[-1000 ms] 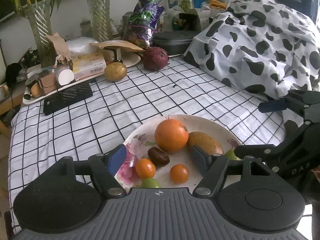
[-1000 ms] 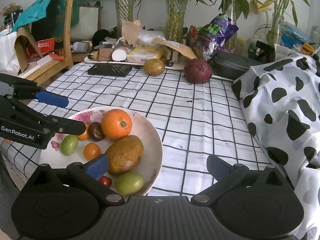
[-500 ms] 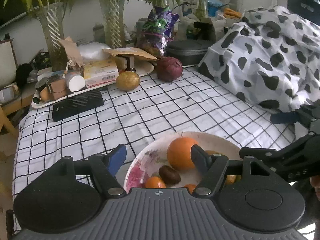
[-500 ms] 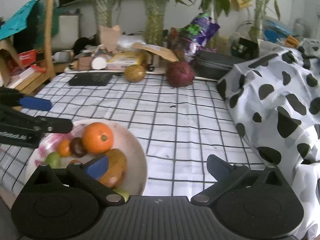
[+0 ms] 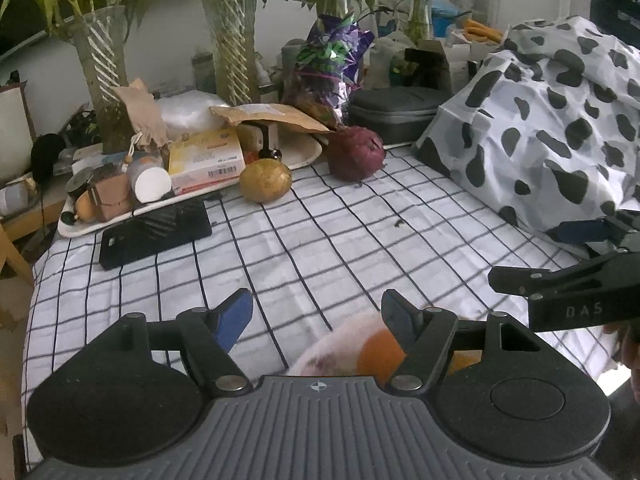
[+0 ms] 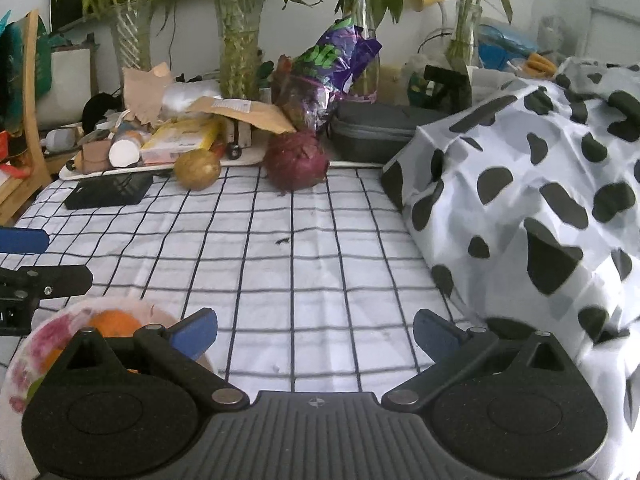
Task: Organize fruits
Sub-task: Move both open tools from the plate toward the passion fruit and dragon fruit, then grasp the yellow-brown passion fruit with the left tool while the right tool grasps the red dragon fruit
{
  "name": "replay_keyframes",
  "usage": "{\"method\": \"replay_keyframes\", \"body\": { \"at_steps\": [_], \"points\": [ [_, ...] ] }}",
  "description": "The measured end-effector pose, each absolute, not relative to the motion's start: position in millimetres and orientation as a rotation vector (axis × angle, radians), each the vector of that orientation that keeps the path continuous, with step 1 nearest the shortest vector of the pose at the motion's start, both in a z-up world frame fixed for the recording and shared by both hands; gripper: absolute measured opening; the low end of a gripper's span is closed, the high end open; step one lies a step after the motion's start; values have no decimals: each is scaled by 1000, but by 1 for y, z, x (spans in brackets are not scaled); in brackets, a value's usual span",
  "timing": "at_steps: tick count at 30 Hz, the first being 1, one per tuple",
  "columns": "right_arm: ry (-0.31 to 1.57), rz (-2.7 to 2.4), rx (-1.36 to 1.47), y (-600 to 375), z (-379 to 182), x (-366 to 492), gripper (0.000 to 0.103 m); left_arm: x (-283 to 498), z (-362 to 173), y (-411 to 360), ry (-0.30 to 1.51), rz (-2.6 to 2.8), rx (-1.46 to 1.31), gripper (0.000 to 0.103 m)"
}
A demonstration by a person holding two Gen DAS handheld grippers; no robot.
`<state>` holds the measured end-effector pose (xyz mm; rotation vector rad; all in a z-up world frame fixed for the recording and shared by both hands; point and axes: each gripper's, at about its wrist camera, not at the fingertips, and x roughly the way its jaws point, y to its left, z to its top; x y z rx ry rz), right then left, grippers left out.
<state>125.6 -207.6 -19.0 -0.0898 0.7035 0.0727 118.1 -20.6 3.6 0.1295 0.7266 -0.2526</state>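
Both grippers hover over a table (image 5: 328, 240) covered in a white cloth with a black grid.

Left gripper (image 5: 316, 312): fingers stand apart with only cloth between them, nothing held. Just under its right finger sits the floral plate (image 5: 332, 354), mostly hidden by the gripper body; an orange (image 5: 376, 354) shows on it.

Right gripper (image 6: 316, 332): fingers spread wide, nothing between them but bare cloth. The plate lies at its lower left, partly behind the left finger.

Fruit still off the plate, at the far edge of the cloth:
- a yellow-brown round fruit (image 5: 266, 180), just in front of a cluttered white tray (image 5: 76, 228)
- a dark red-purple fruit (image 5: 356, 154) to its right, near a grey zip case (image 5: 394, 112)
(these two sit close together but apart, and well away from the plate)

Other notes: a black flat device (image 5: 154, 232) lies by the tray's near edge. A cow-print cloth (image 5: 552, 120) is heaped along the right side. Glass vases with green stalks (image 5: 232, 52) stand behind the clutter.
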Motion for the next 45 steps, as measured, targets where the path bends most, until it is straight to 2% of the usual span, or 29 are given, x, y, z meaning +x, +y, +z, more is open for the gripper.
{"method": "replay_keyframes", "body": {
  "at_steps": [26,45],
  "points": [
    [698,87,-172,-194,-25,230,103,222,-16,-18,679,-216,190,70],
    [713,96,-213,-191,-48,302,103,307,-57,-13,695,-235,82,71]
  ]
}}
